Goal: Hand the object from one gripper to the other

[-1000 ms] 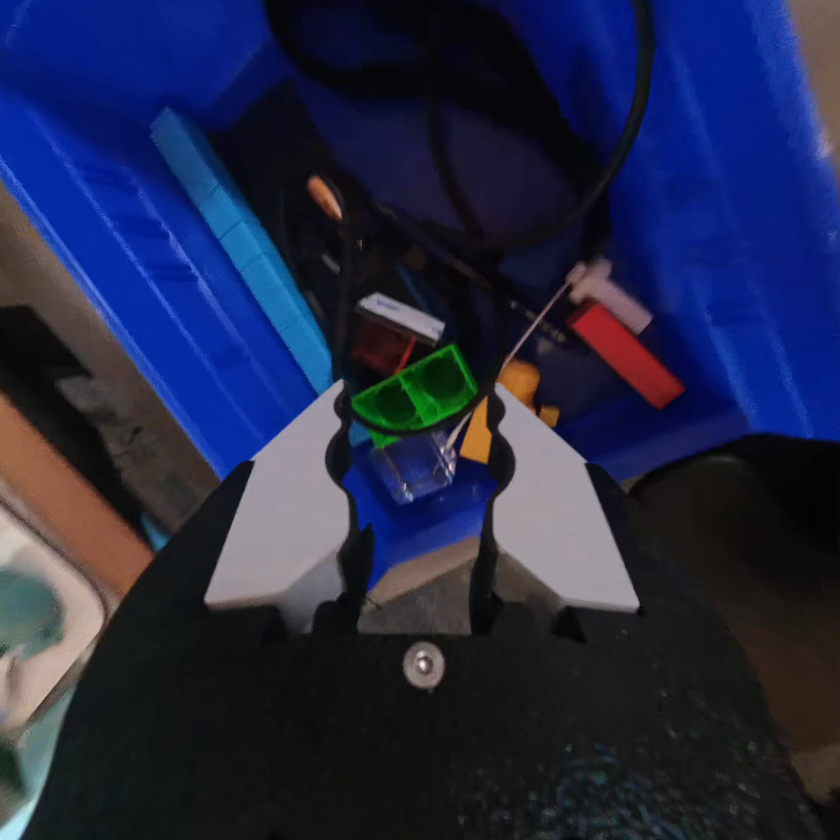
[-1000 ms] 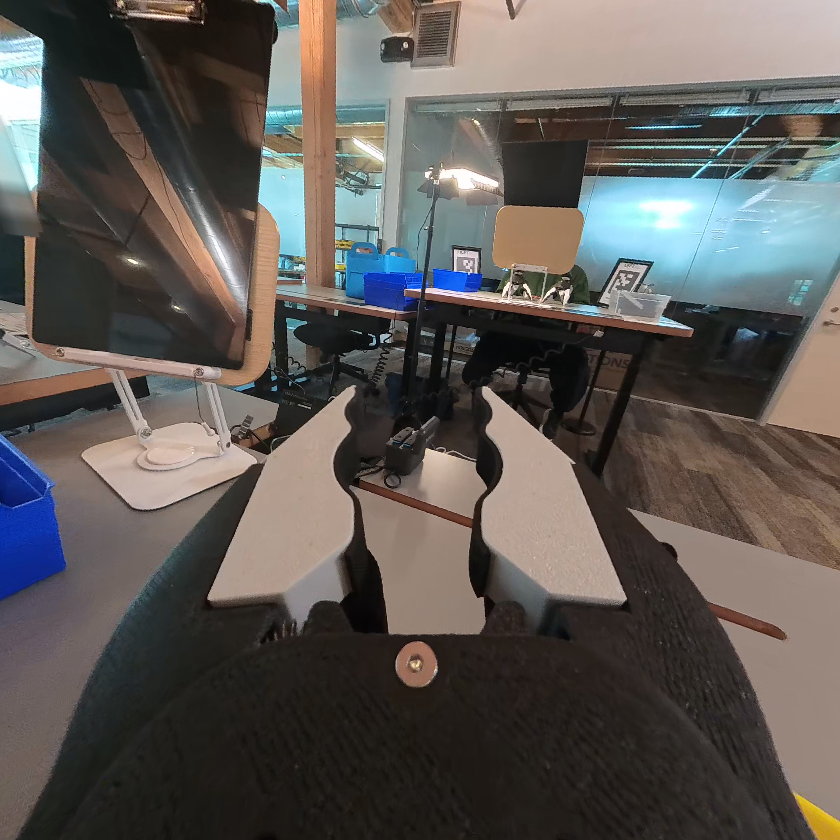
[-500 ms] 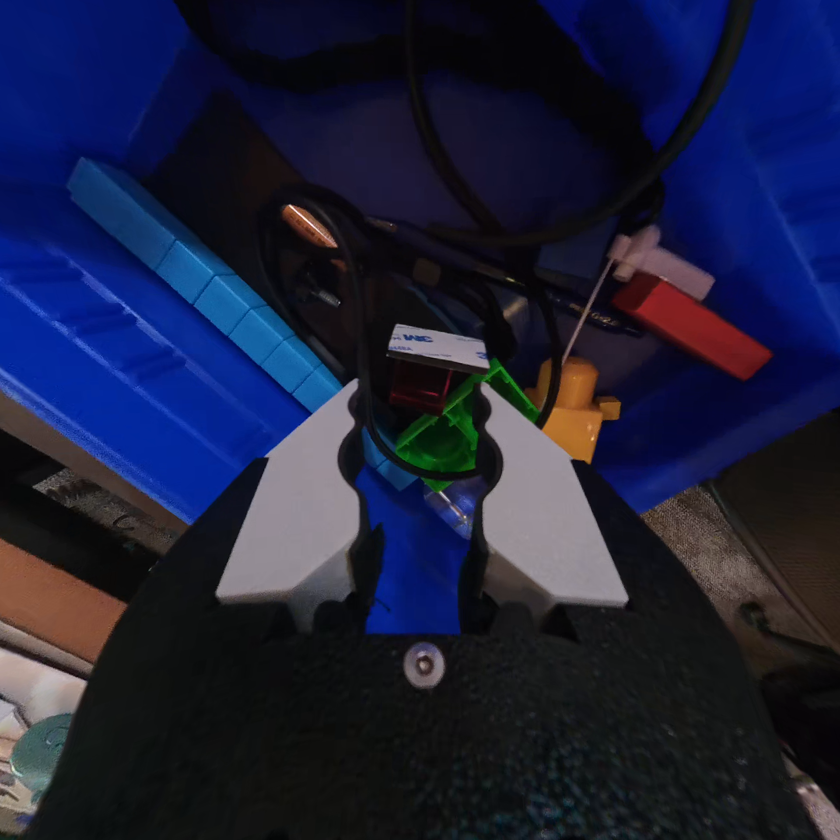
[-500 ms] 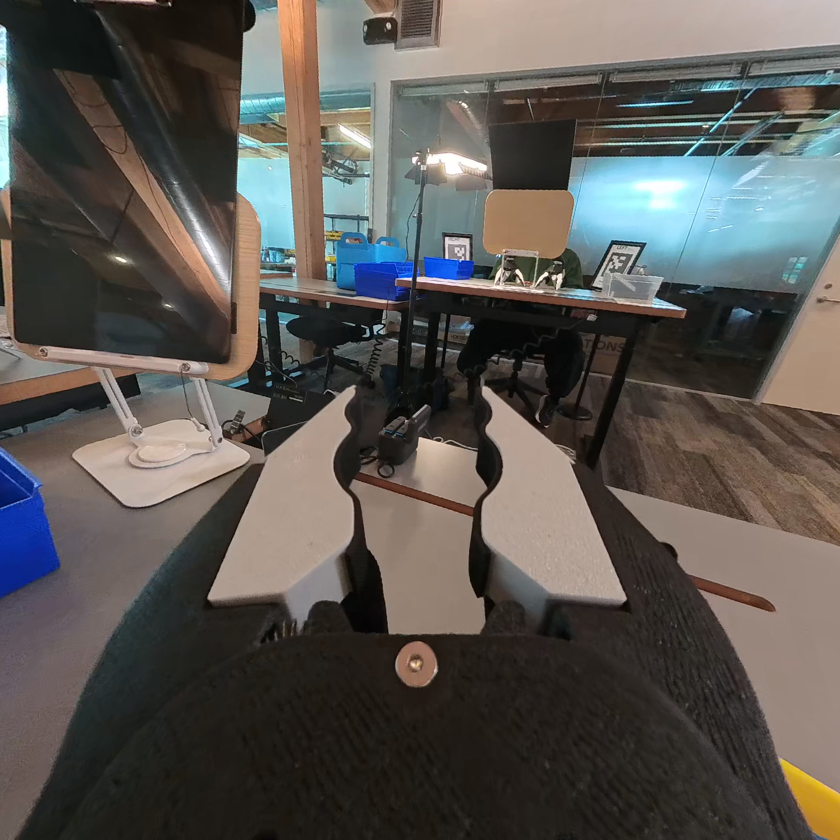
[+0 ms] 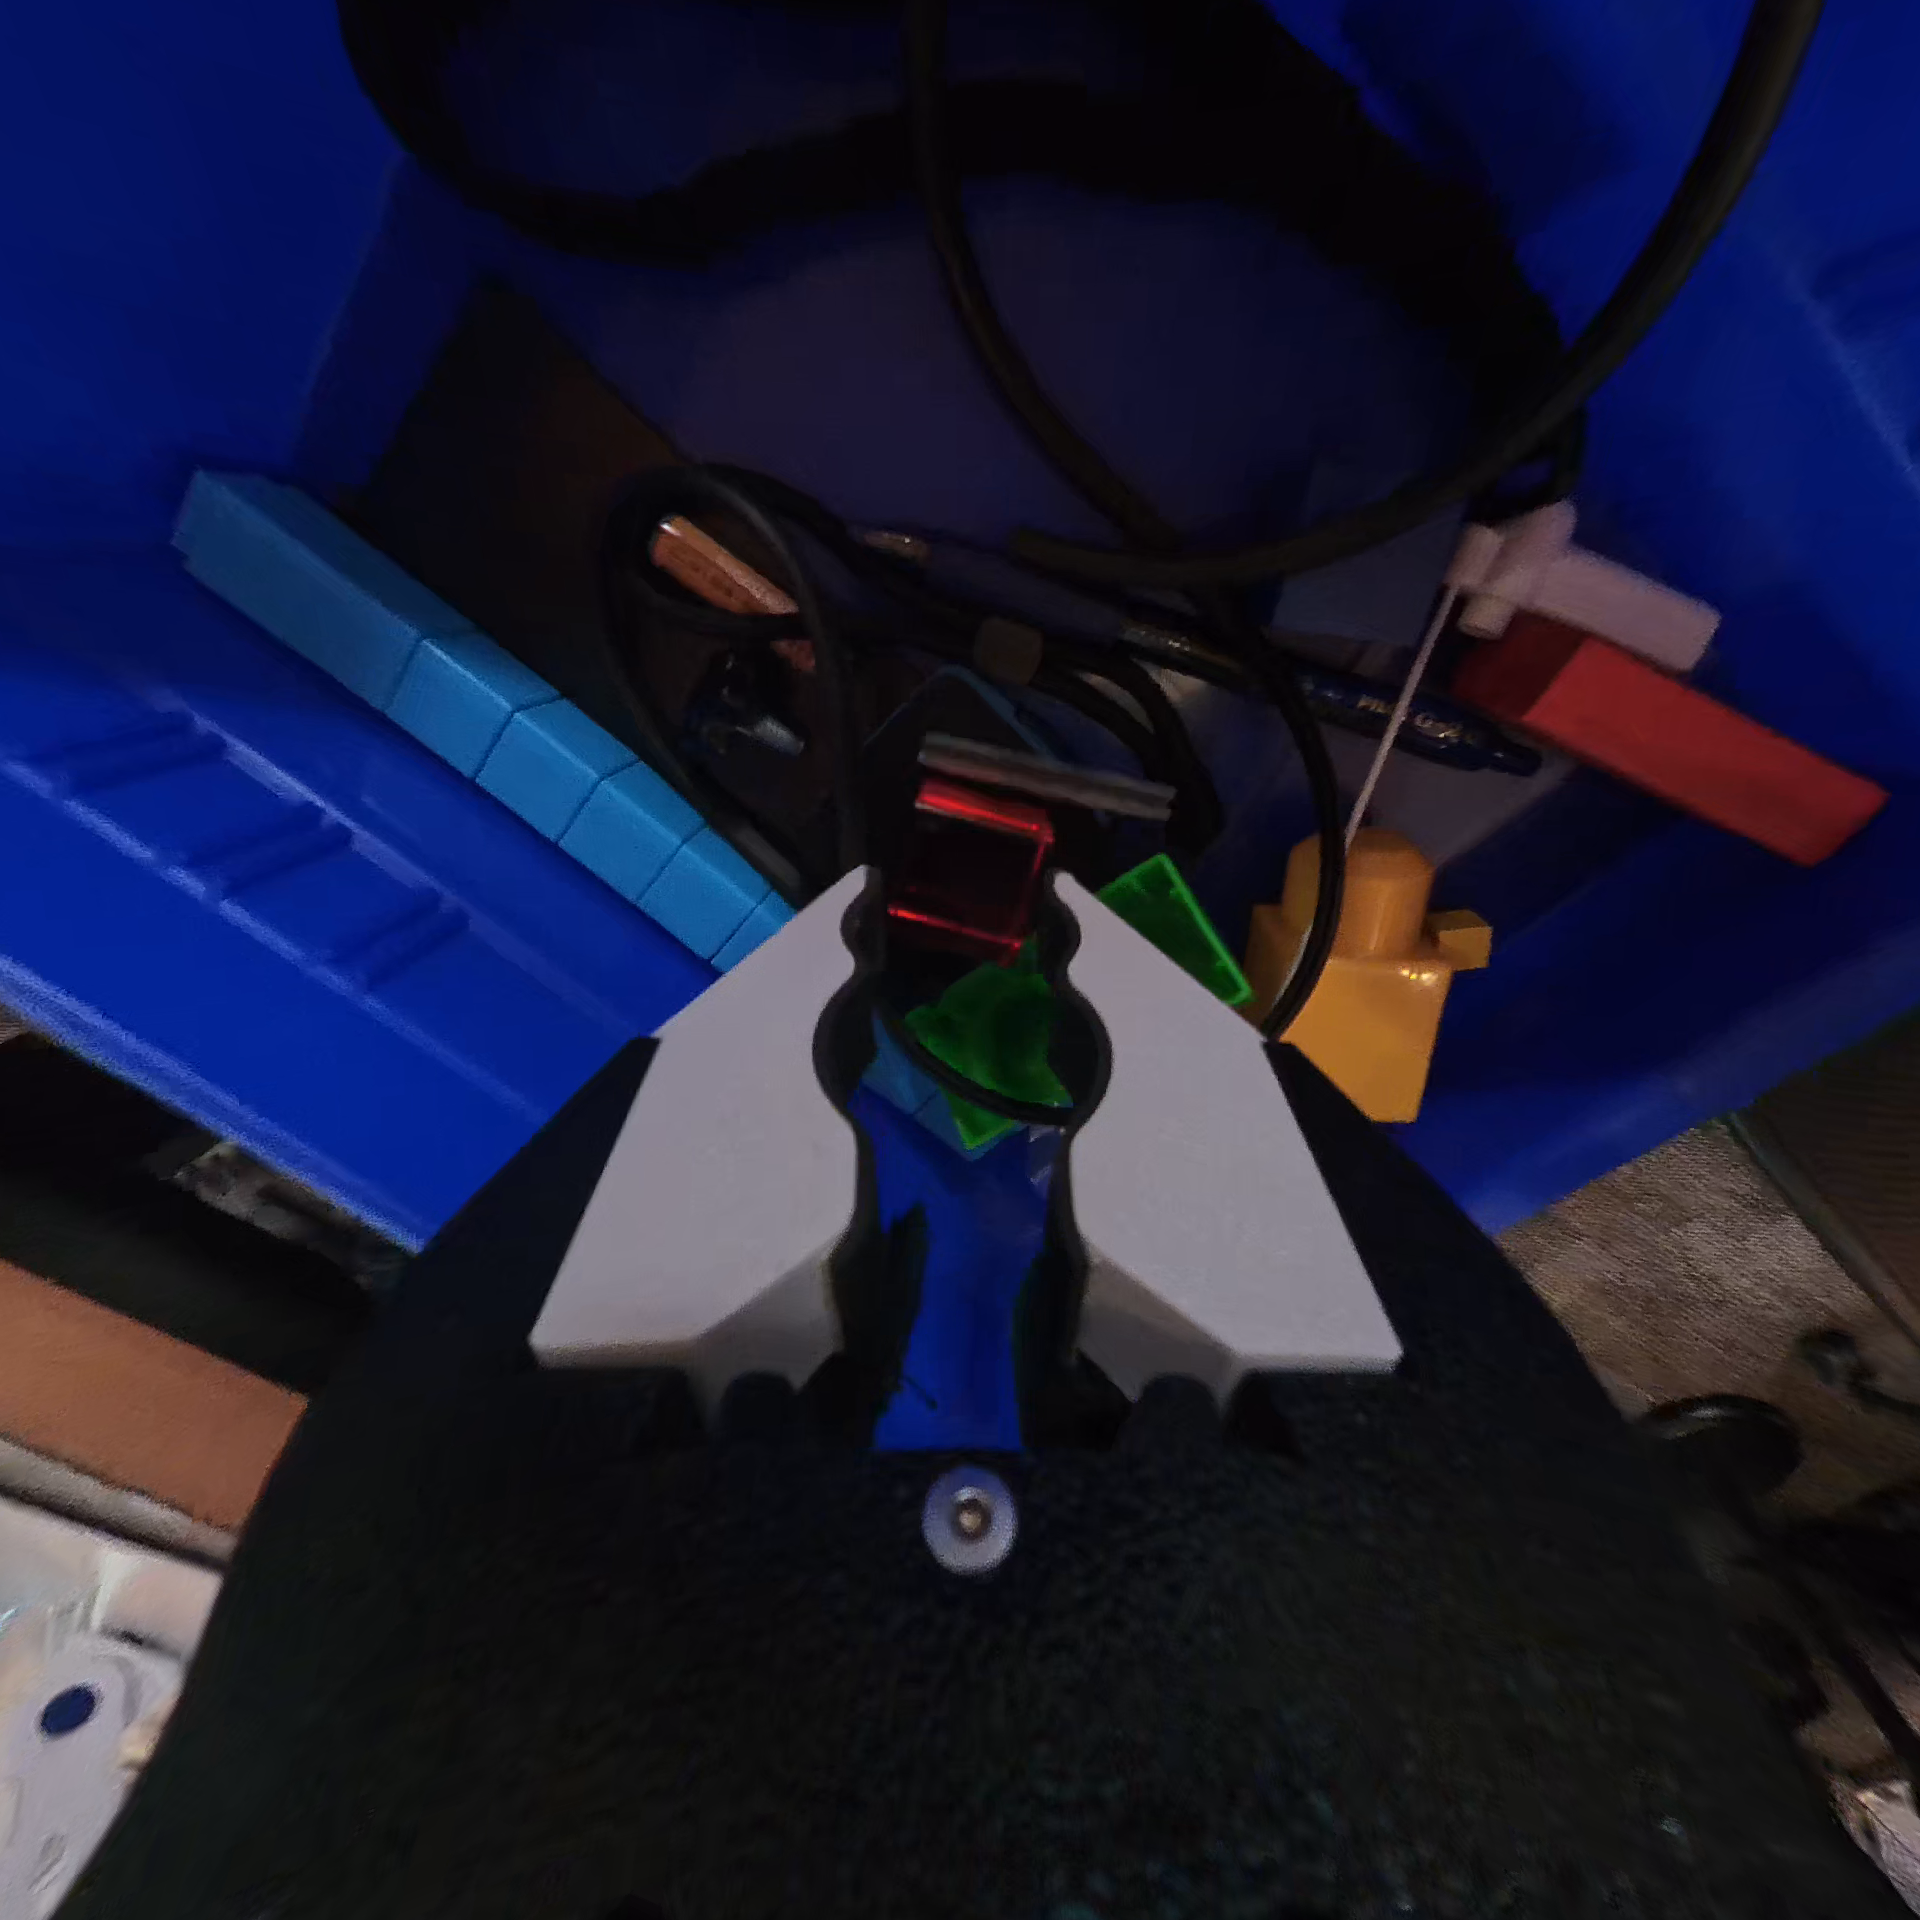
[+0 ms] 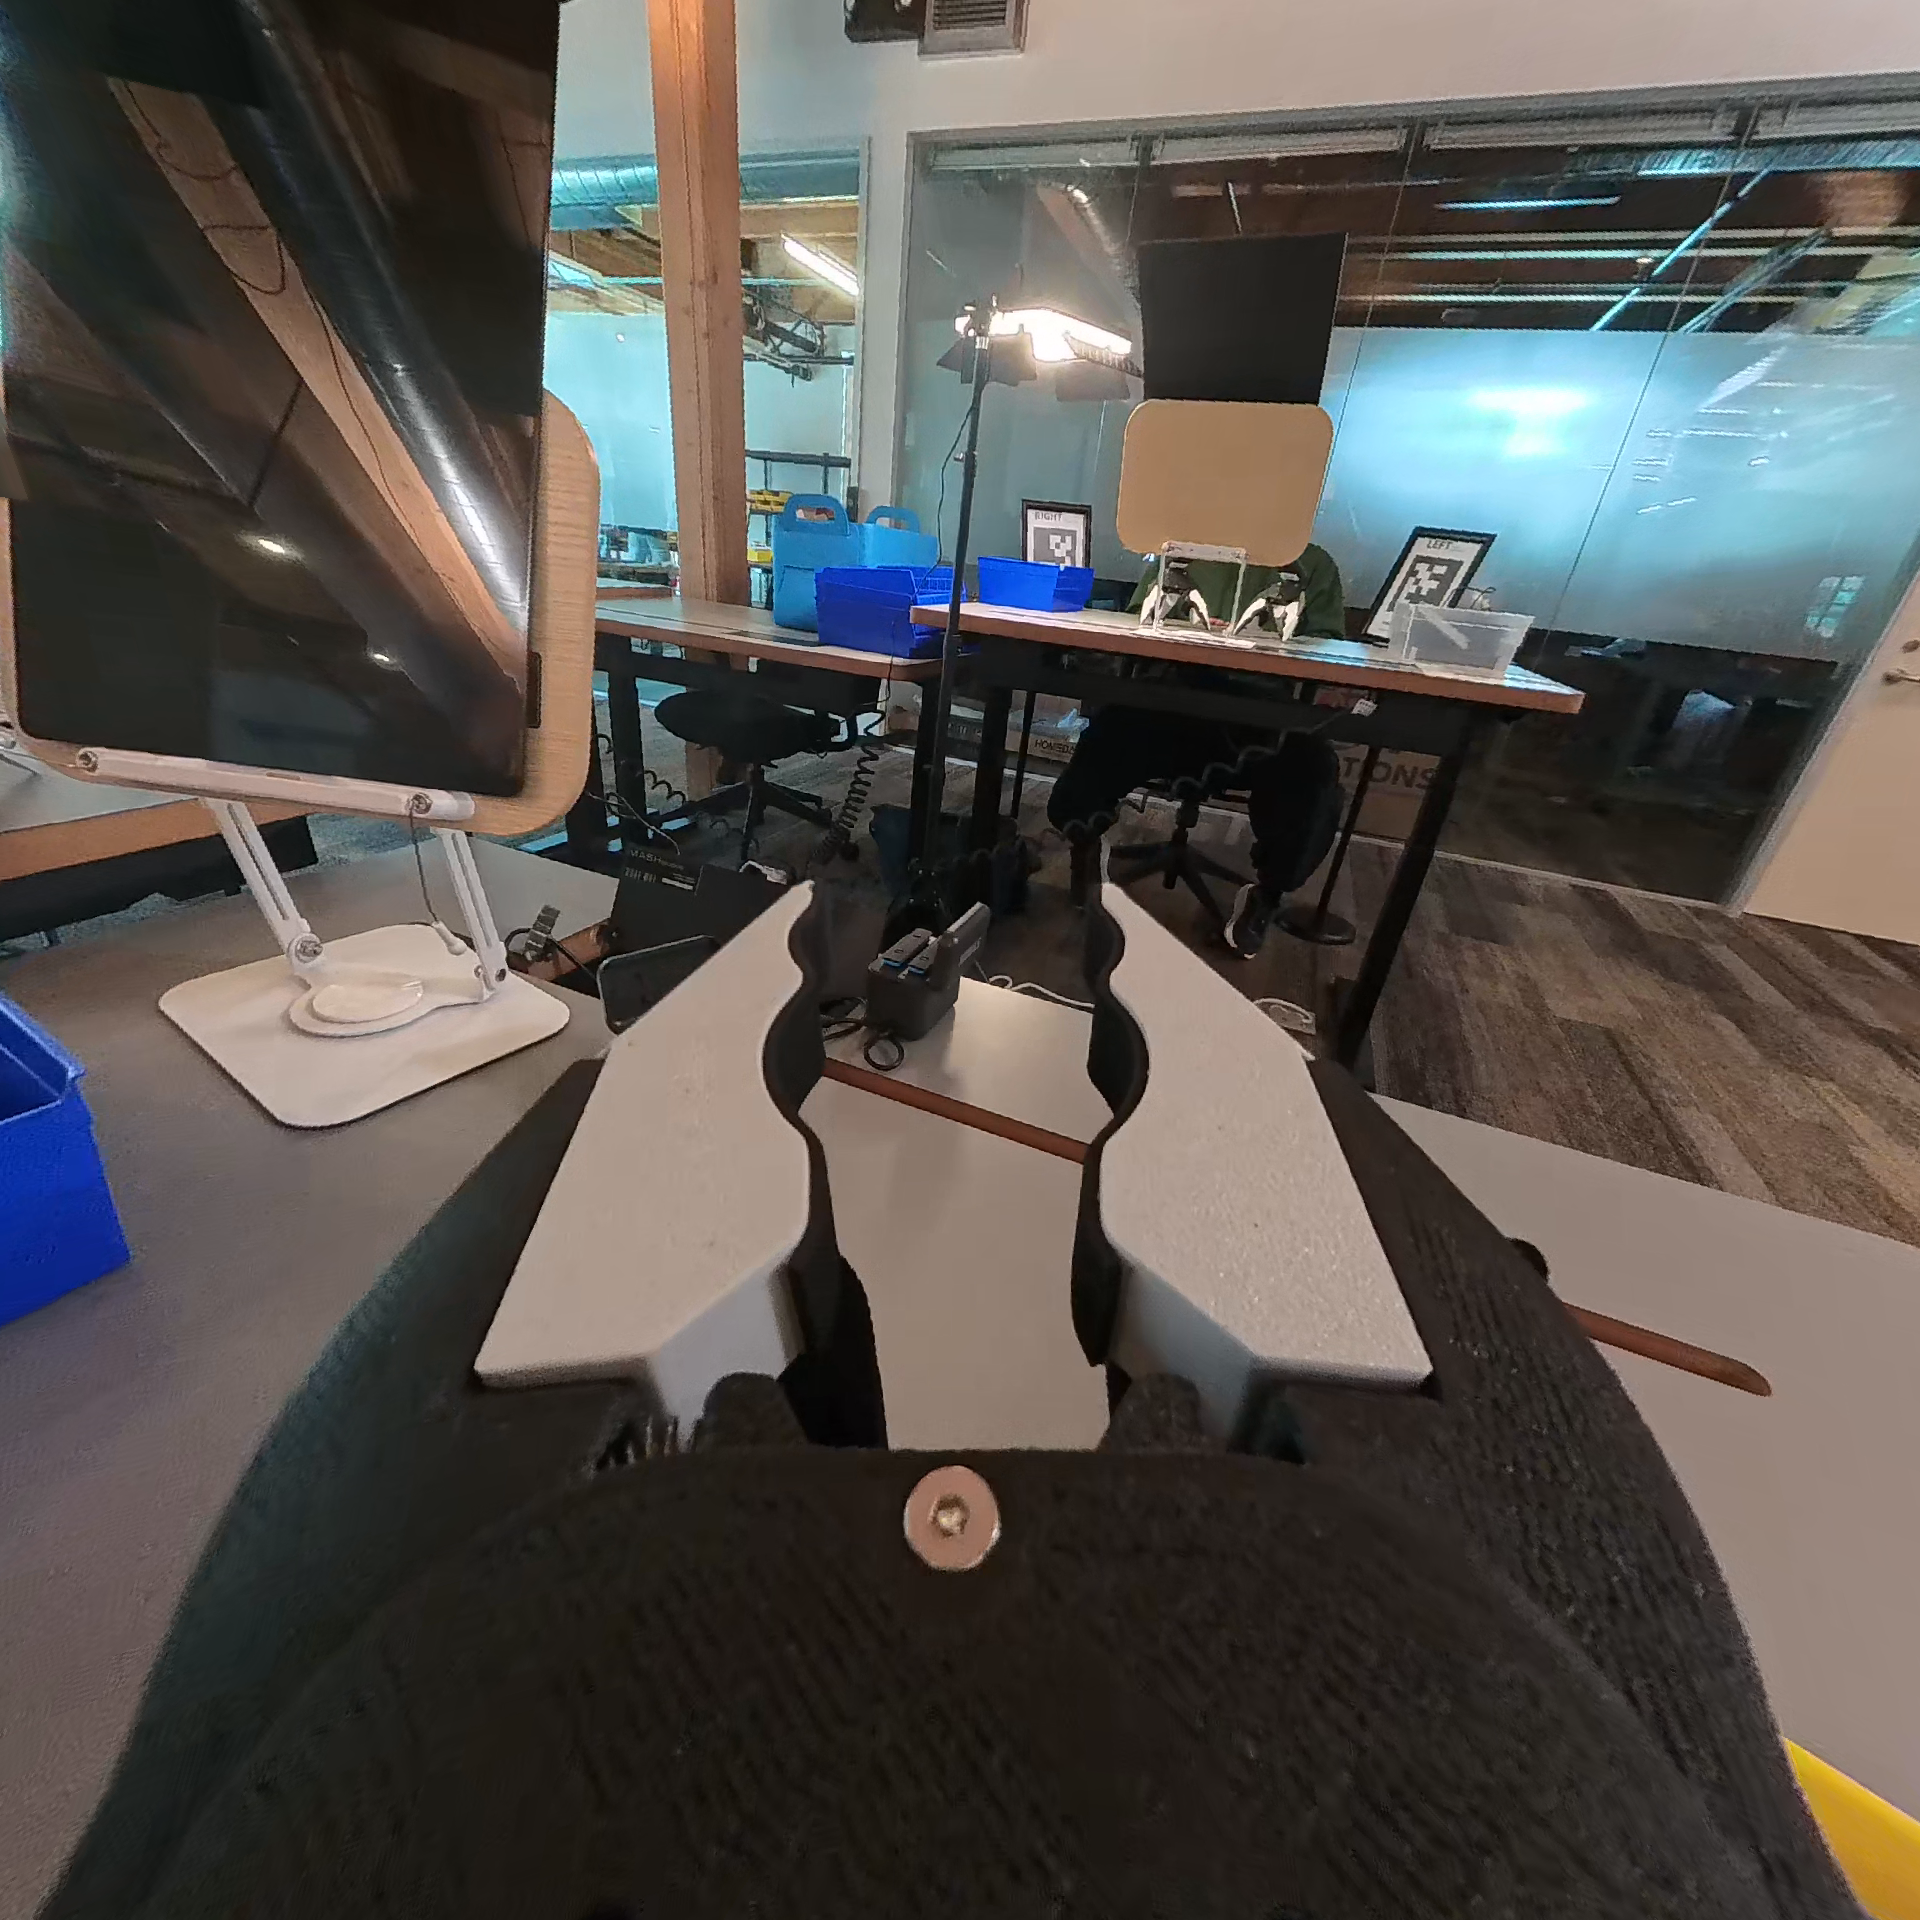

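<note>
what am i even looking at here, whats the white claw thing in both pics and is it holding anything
Each picture comes from a camera mounted on a hand-held gripper, looking forward along its two white fingers; a person holds one per hand. The left gripper reaches into a blue bin full of clutter: black cables, a light blue bar, a green block, a yellow piece and a red block. A small red translucent cube sits between its fingertips, but whether it is gripped is unclear. The right gripper is open and empty above a grey table, facing a tablet on a stand.
</note>
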Available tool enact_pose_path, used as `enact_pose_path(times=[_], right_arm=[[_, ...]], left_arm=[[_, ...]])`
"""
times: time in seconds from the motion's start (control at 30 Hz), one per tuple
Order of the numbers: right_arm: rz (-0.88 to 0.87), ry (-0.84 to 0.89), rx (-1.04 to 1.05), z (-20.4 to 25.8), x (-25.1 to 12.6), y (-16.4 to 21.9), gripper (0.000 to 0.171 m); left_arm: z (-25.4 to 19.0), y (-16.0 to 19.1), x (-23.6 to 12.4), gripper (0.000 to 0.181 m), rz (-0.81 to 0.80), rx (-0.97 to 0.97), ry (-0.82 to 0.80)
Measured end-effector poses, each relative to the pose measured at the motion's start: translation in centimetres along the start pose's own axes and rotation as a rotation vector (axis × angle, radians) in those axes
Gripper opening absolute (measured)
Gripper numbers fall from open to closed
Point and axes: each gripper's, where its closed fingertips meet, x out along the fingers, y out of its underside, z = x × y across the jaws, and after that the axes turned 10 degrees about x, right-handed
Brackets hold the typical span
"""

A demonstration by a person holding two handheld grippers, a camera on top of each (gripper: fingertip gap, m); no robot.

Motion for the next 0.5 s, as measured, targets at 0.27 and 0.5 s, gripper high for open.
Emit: enact_pose_path(times=[0.27, 0.5], right_arm=[[-0.026, -0.177, -0.069, 3.6, 0.2, -0.1, 0.049], [-0.09, -0.439, -0.456, 12.9, -0.3, 0.4, 0.053]], left_arm=[[4.1, -2.7, -7.6, 0.027, -0.273, -0.066, -0.381], [1.1, -16.9, -20.5, 0.027, -0.84, -0.005, -0.575]])
